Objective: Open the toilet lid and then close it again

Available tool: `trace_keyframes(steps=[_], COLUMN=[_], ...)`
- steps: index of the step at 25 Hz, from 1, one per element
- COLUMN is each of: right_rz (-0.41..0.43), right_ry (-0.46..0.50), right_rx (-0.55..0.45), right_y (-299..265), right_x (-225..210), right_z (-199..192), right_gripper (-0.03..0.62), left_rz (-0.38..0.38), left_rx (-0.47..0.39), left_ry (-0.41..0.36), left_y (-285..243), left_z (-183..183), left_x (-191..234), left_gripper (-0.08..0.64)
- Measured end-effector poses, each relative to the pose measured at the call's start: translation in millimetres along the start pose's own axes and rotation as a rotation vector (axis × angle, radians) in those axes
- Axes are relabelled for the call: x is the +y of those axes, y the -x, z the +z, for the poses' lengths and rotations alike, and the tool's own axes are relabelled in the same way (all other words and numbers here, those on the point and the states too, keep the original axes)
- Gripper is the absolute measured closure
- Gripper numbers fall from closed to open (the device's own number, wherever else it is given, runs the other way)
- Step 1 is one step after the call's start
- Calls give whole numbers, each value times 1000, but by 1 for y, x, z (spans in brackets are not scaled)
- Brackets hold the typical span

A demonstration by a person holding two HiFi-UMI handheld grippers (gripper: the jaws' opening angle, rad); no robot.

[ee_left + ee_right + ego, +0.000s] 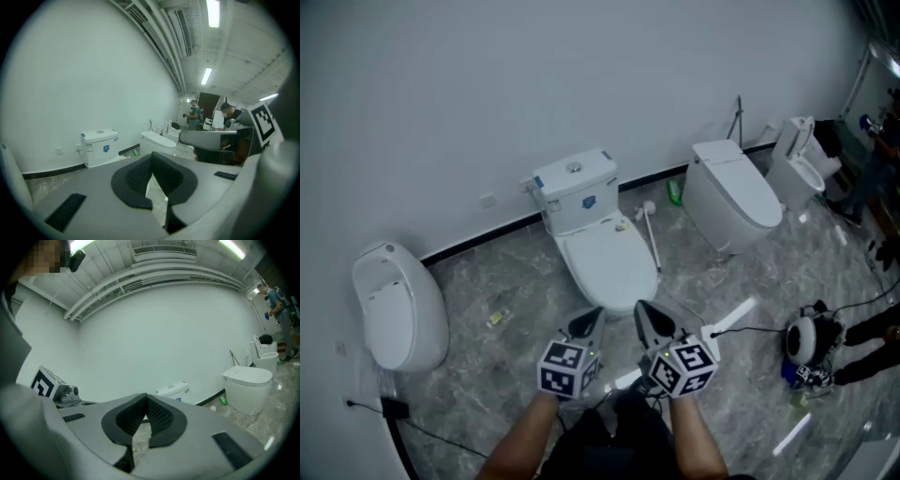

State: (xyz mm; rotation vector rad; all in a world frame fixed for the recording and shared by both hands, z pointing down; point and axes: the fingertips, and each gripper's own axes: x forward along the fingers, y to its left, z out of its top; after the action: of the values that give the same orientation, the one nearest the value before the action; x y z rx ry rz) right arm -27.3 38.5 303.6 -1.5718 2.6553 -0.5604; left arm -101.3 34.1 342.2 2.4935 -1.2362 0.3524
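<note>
1. The toilet (575, 187) stands by the wall, its lid (609, 261) down.
2. The left gripper (587, 323) and right gripper (652, 321) are pinched together, holding nothing.
3. Pinched tips could slip off the smooth lid, so it bangs down.

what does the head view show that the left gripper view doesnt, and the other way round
Only the head view: the middle toilet's closed lid, the toilet brush beside it, the cabled device on the floor at right, and the person's forearms. Only the left gripper view: the ceiling lights, and the left gripper seen close up, jaws shut on nothing. Both: that toilet's tank, the tankless toilet to its right, and the white wall behind them.
</note>
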Motion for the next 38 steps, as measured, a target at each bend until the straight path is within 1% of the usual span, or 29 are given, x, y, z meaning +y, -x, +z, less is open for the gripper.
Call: trace_keyframes(steps=[2, 5, 7, 11, 15, 19, 27, 34, 38], right_rz=[18, 40, 66, 104, 130, 175, 222, 260, 266], right_ry=[13, 31, 43, 88, 113, 134, 140, 148, 158], right_rx=[-58, -112, -120, -99, -97, -109, -114, -132, -136], right_y=[14, 33, 44, 59, 78, 101, 135, 153, 160], right_x=[19, 43, 56, 70, 77, 82, 74, 78, 80], right_z=[19, 41, 49, 61, 71, 83, 100, 106, 110], right_gripper=[583, 584, 584, 584, 584, 584, 584, 584, 584], left_rz=[-1, 5, 8, 26, 56, 91, 102, 121, 134], left_rx=[-24, -64, -88, -132, -173, -210, -246, -260, -267], left_ry=[-6, 16, 15, -3, -25, -38, -33, -45, -49], left_y=[17, 40, 53, 70, 86, 98, 112, 124, 129], left_z=[9, 20, 29, 50, 66, 78, 94, 97, 97], left_x=[-9, -21, -30, -42, -56, -76, -120, -136, -141], left_gripper=[555, 555, 555, 555, 555, 555, 555, 555, 555])
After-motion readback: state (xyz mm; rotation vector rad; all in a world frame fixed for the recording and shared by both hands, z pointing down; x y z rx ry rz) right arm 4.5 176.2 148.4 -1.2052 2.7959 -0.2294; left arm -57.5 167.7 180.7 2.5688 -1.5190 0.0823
